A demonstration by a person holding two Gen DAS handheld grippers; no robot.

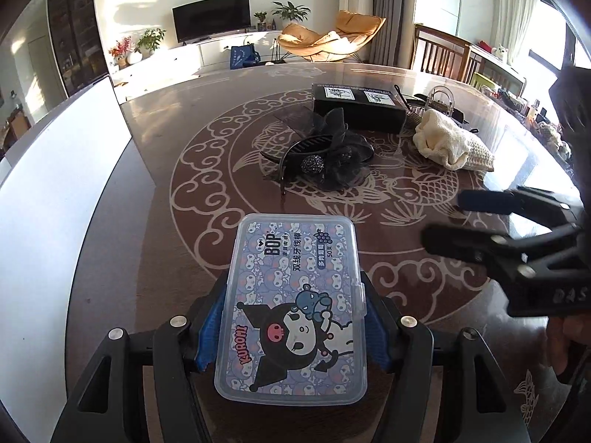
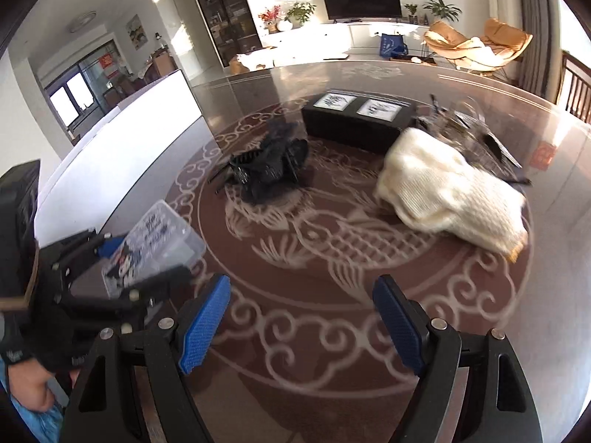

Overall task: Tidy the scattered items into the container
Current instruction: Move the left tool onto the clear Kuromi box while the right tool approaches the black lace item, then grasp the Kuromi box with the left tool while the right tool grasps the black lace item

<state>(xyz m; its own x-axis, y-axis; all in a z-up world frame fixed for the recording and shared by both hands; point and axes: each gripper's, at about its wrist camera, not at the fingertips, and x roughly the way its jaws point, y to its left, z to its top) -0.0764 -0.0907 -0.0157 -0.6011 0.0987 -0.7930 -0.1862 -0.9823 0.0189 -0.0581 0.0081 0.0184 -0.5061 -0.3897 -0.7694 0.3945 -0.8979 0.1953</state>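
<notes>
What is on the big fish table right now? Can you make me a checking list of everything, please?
Surface: dark round table with pale fish and cloud patterns.
Job's things: clear plastic floss-pick box with a cartoon lid; black hair clip with a gauzy bow; cream knitted cloth; black box with two white labels.
Clutter: dark items and a clear holder behind the cloth, too blurred to name.
Grippers: left gripper clamps the floss-pick box by its long sides; right gripper open, nothing between its pads.
Cables: nothing seen.
Surroundings: living room with television, potted plants, orange lounge chair, wooden chair.
</notes>
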